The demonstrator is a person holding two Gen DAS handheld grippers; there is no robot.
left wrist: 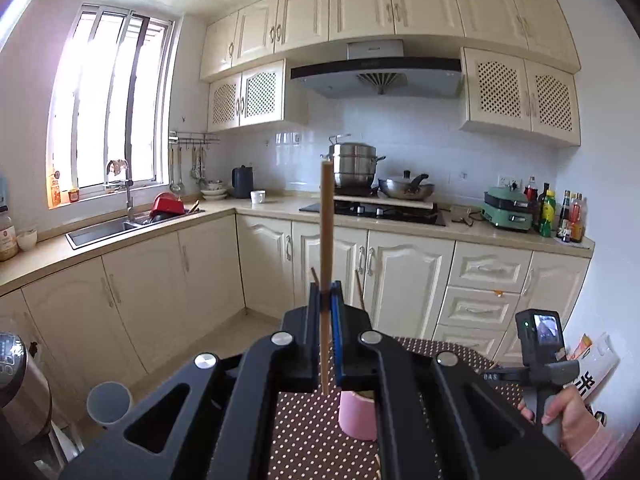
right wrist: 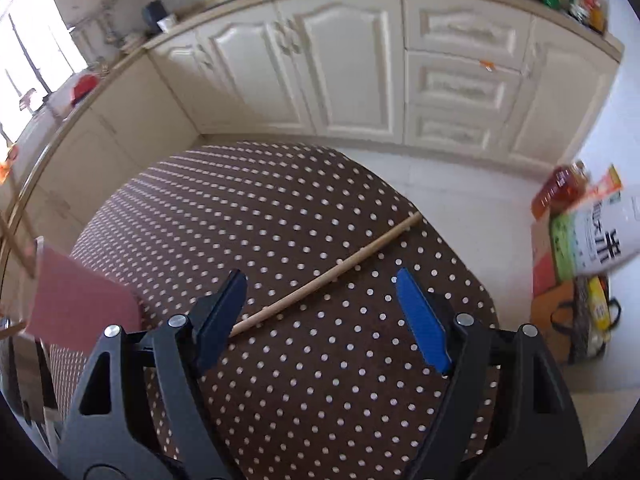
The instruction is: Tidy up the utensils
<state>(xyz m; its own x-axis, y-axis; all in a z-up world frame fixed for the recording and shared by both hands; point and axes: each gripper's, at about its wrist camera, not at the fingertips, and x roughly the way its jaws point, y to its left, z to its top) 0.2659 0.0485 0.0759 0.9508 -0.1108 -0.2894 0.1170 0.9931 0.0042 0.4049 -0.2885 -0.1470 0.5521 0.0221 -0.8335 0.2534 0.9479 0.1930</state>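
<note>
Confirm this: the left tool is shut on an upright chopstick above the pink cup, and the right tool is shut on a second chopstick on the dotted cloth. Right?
Not quite. The right tool is open, its fingers apart over the chopstick on the cloth, as the right wrist view shows. The left tool is indeed shut on the upright chopstick above the pink cup.

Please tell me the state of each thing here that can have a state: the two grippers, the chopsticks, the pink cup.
left gripper: jaws shut on an upright chopstick
held chopstick: vertical, clamped, above the cup
right gripper: jaws open, holding nothing
loose chopstick: lying flat on the dotted tablecloth
pink cup: upright on the table, contents partly hidden
</note>
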